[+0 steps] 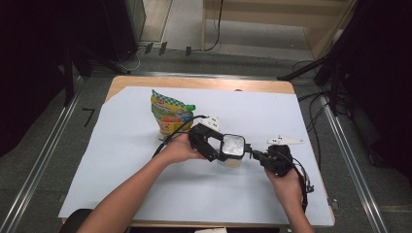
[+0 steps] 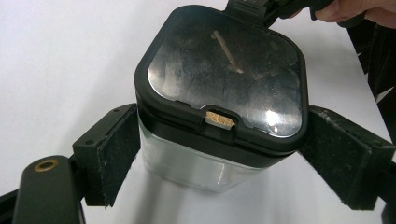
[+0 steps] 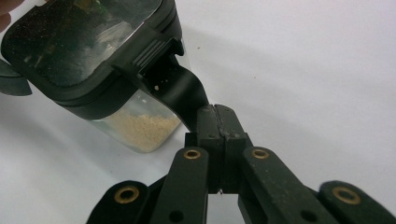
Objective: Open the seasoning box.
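Now, left gripper (image 1: 216, 145) wrapped around the jar (image 2: 219, 116), one pad on each side, squeezing its clear walls just under the black lid (image 2: 229, 74). Held that way most likely to keep the jar from sliding or tipping. Jar standing on the white sheet (image 1: 145, 170), right between the two grippers. Some tan crumbs (image 3: 140, 128) sitting at the bottom inside.

Across from that, right gripper (image 3: 217, 123) pinched tight on the black handle (image 3: 184, 91) that curves down from the lid's ribbed tab (image 3: 147, 51). Jaws fully together on it. Probably gripped there to lift or pull the tab while the other side holds steady. Lid looks shut for now.

Farther out, past the left gripper, a yellow pouch (image 1: 170, 114) with a green cap, standing on the sheet, apart from the jar. Could be what goes into the jar.
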{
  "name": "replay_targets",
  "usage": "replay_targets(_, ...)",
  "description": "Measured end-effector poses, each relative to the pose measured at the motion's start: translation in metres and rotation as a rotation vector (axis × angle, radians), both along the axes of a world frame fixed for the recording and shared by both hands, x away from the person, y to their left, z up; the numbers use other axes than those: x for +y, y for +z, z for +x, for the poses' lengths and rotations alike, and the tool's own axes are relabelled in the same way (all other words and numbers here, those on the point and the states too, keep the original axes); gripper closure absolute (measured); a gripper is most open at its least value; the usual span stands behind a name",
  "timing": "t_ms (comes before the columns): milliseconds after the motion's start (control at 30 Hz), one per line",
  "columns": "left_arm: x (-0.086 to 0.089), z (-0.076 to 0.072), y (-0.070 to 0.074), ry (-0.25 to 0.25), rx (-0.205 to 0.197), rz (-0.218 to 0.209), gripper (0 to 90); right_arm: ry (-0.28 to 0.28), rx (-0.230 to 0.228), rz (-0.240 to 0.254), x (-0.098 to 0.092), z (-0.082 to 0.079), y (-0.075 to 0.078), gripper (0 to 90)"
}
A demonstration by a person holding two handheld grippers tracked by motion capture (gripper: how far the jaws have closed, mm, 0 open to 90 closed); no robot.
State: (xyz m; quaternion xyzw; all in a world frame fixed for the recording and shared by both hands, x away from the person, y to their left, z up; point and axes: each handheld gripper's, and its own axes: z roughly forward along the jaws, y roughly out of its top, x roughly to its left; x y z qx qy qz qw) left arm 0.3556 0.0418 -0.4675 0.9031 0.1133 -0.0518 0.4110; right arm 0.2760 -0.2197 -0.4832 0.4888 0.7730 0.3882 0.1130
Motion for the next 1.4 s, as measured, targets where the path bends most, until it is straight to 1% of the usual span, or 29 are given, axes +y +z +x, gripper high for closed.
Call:
replay_targets(167, 0.000, 0.000, 0.002, 0.005, 0.001, 0.000, 15.4, -0.003, 0.001, -0.004, 0.001, 0.000, 0.000, 90.0)
replay_targets(267, 0.001, 0.000, 0.004, 0.011, 0.007, -0.012, 15.4, -0.005, 0.001, -0.001, 0.001, 0.000, 0.000, 90.0)
replay_targets(400, 0.001, -0.001, 0.005, 0.015, 0.007, -0.004, 15.2, -0.004, -0.004, 0.000, 0.001, 0.001, 0.000, 90.0)
replay_targets(600, 0.000, -0.002, 0.008, 0.015, 0.002, -0.012, 14.9, -0.003, -0.004, 0.001, 0.001, 0.001, 0.000, 90.0)
replay_targets(700, -0.001, -0.002, 0.010, 0.011, -0.010, -0.004, 14.9, -0.003, -0.005, 0.001, 0.001, 0.001, 0.001, 90.0)
replay_targets(733, -0.001, -0.002, 0.010, 0.011, -0.010, -0.004, 14.8, -0.003, -0.005, 0.001, 0.001, 0.001, 0.001, 90.0)
replay_targets(767, 0.000, -0.001, 0.011, 0.011, 0.003, -0.014, 14.6, -0.002, -0.005, 0.003, 0.001, 0.001, 0.001, 90.0)
replay_targets(800, 0.000, -0.001, 0.011, 0.011, 0.003, -0.014, 14.6, -0.002, -0.005, 0.003, 0.001, 0.001, 0.001, 90.0)
replay_targets(900, 0.000, -0.002, 0.014, 0.007, -0.008, -0.013, 14.8, -0.002, -0.004, 0.005, 0.001, 0.001, 0.001, 90.0)
replay_targets(933, 0.000, -0.002, 0.015, 0.014, -0.005, -0.020, 16.5, 0.000, -0.008, 0.003, 0.000, 0.002, 0.001, 90.0)
replay_targets(967, 0.002, 0.000, 0.020, 0.027, 0.007, -0.057, 18.8, 0.000, -0.006, 0.006, 0.000, 0.002, 0.001, 90.0)
replay_targets(1000, 0.002, 0.000, 0.020, 0.027, 0.007, -0.057, 21.9, 0.000, -0.006, 0.006, 0.000, 0.002, 0.001, 90.0)
replay_targets(1033, 0.003, 0.000, 0.022, 0.031, 0.000, -0.068, 23.9, 0.002, -0.009, 0.007, 0.001, 0.002, 0.001, 90.0)
replay_targets(1067, 0.003, -0.001, 0.023, 0.031, -0.008, -0.073, 23.9, 0.002, -0.009, 0.007, 0.001, 0.002, 0.001, 90.0)
replay_targets(1133, 0.002, -0.001, 0.023, 0.020, -0.031, -0.047, 23.3, 0.004, -0.010, 0.003, 0.002, 0.001, 0.001, 90.0)
replay_targets(1167, 0.002, -0.001, 0.022, 0.016, -0.024, -0.034, 22.1, 0.005, -0.008, -0.003, 0.003, 0.001, 0.001, 90.0)
replay_targets(1267, 0.001, -0.001, 0.020, 0.008, -0.012, -0.033, 16.9, 0.007, -0.008, 0.000, 0.002, 0.001, 0.001, 90.0)
replay_targets(1300, 0.000, -0.002, 0.019, 0.006, -0.008, -0.030, 16.9, 0.007, -0.008, 0.000, 0.002, 0.001, 0.001, 90.0)
replay_targets(1333, -0.001, -0.002, 0.018, -0.001, -0.013, -0.021, 15.0, 0.007, -0.008, 0.000, 0.003, 0.001, 0.000, 90.0)
replay_targets(1367, -0.003, -0.005, 0.015, -0.003, -0.030, 0.000, 13.4, 0.007, -0.010, -0.001, 0.003, 0.001, 0.001, 90.0)
replay_targets(1400, -0.003, -0.005, 0.015, -0.003, -0.030, 0.000, 12.9, 0.007, -0.010, -0.001, 0.003, 0.001, 0.001, 90.0)
